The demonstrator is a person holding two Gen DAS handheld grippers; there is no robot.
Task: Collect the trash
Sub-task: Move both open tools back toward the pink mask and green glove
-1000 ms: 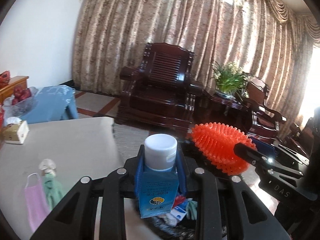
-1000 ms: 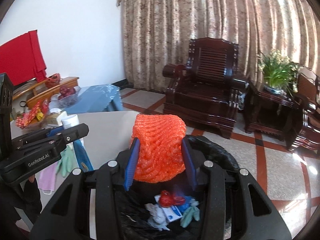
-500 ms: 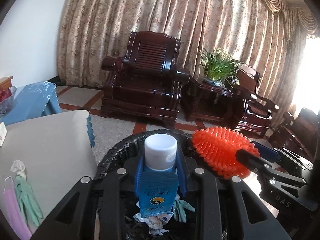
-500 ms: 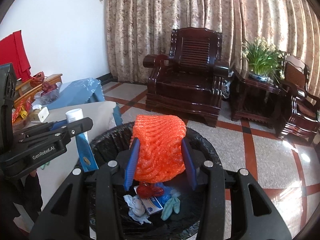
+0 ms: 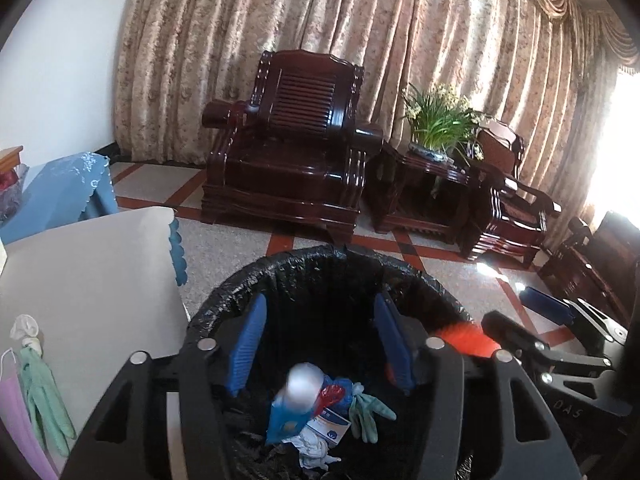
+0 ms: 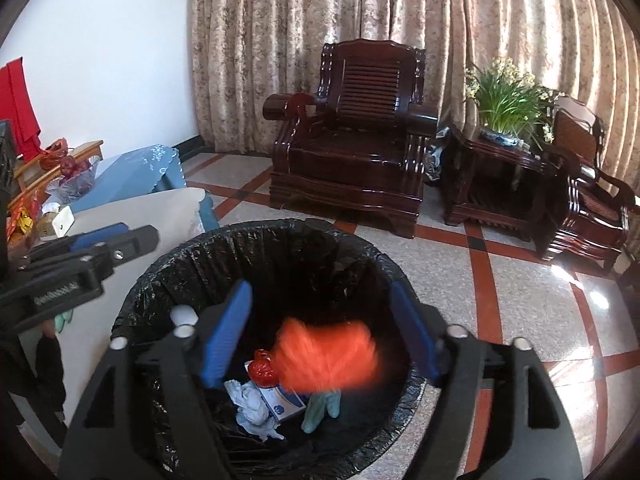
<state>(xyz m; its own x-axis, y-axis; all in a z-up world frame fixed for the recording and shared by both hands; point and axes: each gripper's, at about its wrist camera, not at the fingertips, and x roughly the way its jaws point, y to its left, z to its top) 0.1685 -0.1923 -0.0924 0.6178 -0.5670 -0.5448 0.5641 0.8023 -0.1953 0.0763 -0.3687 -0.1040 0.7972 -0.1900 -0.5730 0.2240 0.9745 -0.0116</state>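
Both our grippers sit over the trash bin (image 5: pixel 320 264), jaws spread wide, nothing between the pads.

Left gripper (image 5: pixel 320 344): the blue bottle (image 5: pixel 292 404) with the white cap is directly below the gap, blurred, inside the black liner among the trash at the bottom. We read it as dropping or just landed; cap points up toward us, body down.

Right gripper (image 6: pixel 320 332): the orange foam net (image 6: pixel 326 360) is a blurred smear below the open pads, already below the bin rim. In the left view only a sliver of it shows beside the right gripper's finger.

Bin contents under both: crumpled tissue (image 6: pixel 250 404), a small box (image 6: pixel 282 398), a red wrapper (image 6: pixel 262 368), a green glove (image 6: pixel 320 408).

Next targets, our judgement: what's left lies on the white table (image 5: pixel 88 280), to the left of the bin. At its near edge a pink mask (image 5: pixel 20 412) and green gloves (image 5: pixel 44 400) lie side by side, with a white knotted scrap (image 5: pixel 24 328) at the top end of the gloves. Long axes run roughly away from us, along the table edge.

Left gripper is the nearer one; the table is on its side, the right one is across the bin. So left swings left and comes in across the strip's long axis. Thin flat fabric, so pads need to get low on the tabletop to pinch it.

Further back on the table: a tissue box (image 6: pixel 56 220), likely not trash.
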